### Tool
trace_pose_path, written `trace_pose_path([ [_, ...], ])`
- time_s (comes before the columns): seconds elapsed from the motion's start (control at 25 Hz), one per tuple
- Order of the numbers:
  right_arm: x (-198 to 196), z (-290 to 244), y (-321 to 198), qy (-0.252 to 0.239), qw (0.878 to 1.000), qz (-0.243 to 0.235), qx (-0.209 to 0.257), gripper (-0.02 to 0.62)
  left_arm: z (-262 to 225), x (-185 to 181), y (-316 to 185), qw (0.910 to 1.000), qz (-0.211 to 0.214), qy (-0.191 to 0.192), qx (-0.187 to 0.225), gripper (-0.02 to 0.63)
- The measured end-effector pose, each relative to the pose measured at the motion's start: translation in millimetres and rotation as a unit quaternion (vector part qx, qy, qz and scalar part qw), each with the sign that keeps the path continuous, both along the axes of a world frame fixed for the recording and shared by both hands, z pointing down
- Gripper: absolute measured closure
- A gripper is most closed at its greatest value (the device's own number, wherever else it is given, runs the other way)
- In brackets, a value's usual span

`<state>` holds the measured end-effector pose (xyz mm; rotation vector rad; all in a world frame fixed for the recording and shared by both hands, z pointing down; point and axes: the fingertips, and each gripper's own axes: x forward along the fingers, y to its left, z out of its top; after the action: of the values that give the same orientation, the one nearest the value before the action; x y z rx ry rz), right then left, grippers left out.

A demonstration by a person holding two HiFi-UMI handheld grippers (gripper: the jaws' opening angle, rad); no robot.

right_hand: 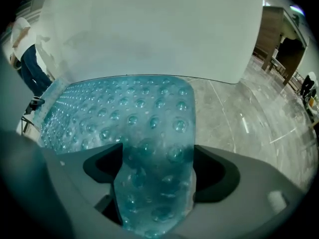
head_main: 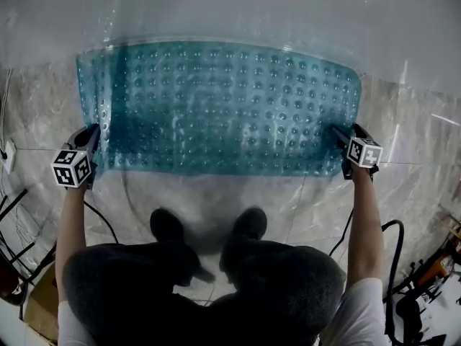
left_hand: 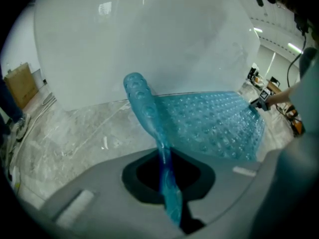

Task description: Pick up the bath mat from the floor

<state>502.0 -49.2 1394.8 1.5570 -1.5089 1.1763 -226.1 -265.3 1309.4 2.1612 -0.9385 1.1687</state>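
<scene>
bath mat (head_main: 223, 107) spans the upper half of the head view, mostly flat on the floor (head_main: 410, 193), with the left gripper (head_main: 92, 137) at its left edge and the right gripper (head_main: 338, 137) at its right edge.

left gripper view: jaws clamped on the mat's curled edge, centre frame.

right gripper view: jaws spread, mat corner between them, lower centre, not pinched.

risk: lifting now would raise one side only, so the mat may drag or slip from the single grip.
</scene>
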Motion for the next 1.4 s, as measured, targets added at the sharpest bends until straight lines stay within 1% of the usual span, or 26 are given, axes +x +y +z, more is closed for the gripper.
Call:
trace_pose_path([
  [0.12, -10, 1, 2, -0.009, 1.000, -0.011, 0.002, 0.229, -1, 5, 3, 0.9998, -0.006, 0.019, -0.001, 0.589],
  [0.2, -22, -2, -1, -0.016, 0.999, -0.032, -0.001, 0.332, -4, 10, 5, 0.9991, -0.015, 0.040, -0.004, 0.578],
  [0.28, -32, -3, 0, -0.018, 0.999, -0.049, -0.009, 0.452, -6, 18, 9, 0.9970, -0.025, 0.073, -0.011, 0.577],
  [0.36, -36, -7, 2, -0.011, 0.998, -0.055, -0.014, 0.529, -10, 29, 15, 0.9940, -0.028, 0.103, -0.023, 0.585],
  [0.44, -41, -18, 2, -0.020, 0.999, -0.041, -0.010, 0.548, -16, 35, 20, 0.9920, -0.025, 0.119, -0.032, 0.592],
  [0.56, -59, -49, 0, -0.060, 0.998, -0.022, 0.004, 0.558, -28, 30, 23, 0.9905, -0.028, 0.129, -0.037, 0.594],
  [0.68, -80, -86, -5, -0.093, 0.995, -0.023, 0.020, 0.565, -46, 20, 21, 0.9891, -0.057, 0.133, -0.029, 0.594],
  [0.8, -94, -123, -5, -0.119, 0.992, -0.019, 0.031, 0.569, -76, 15, 21, 0.9867, -0.080, 0.140, -0.021, 0.595],
  [0.88, -99, -151, -5, -0.129, 0.991, -0.011, 0.039, 0.569, -102, 15, 24, 0.9851, -0.088, 0.146, -0.023, 0.597],
  [1.0, -110, -197, -3, -0.139, 0.989, -0.003, 0.051, 0.571, -148, 19, 29, 0.9802, -0.103, 0.165, -0.039, 0.595],
  [1.08, -118, -228, -5, -0.145, 0.988, -0.001, 0.058, 0.571, -182, 30, 29, 0.9795, -0.094, 0.173, -0.043, 0.597],
  [1.2, -134, -279, -2, -0.151, 0.987, -0.001, 0.058, 0.571, -235, 48, 34, 0.9824, -0.071, 0.167, -0.046, 0.597],
  [1.4, -157, -378, 7, -0.162, 0.985, 0.006, 0.061, 0.571, -331, 59, 46, 0.9832, -0.054, 0.168, -0.046, 0.597],
])
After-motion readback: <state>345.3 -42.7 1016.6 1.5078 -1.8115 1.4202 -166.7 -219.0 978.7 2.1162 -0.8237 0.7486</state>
